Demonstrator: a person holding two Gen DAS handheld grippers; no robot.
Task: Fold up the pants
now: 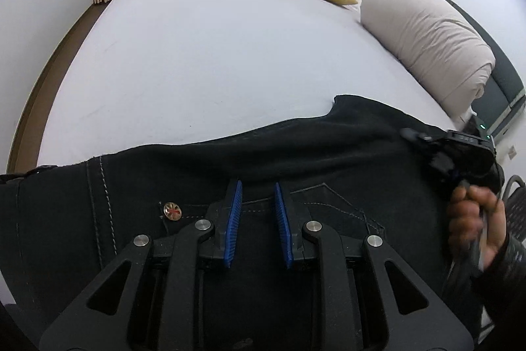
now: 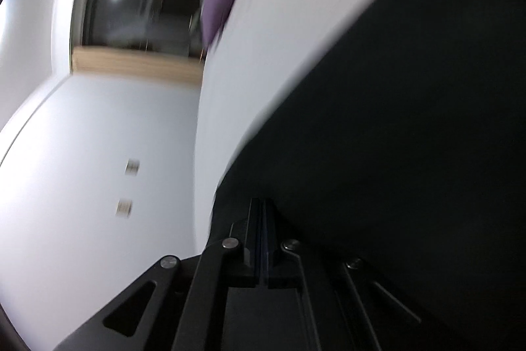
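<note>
Left wrist: dark pants [image 1: 230, 160] lie flat, white-stitched.

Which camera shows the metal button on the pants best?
The left wrist view: the button sits sharp on the dark pants, just left of the left gripper. The right wrist view is blurred and shows only plain dark fabric, no button.

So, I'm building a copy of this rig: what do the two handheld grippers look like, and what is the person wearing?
Both grippers are black linkage frames with silver pivot pins; the left gripper has ribbed blue fingers. The hand shows a dark sleeve.
</note>
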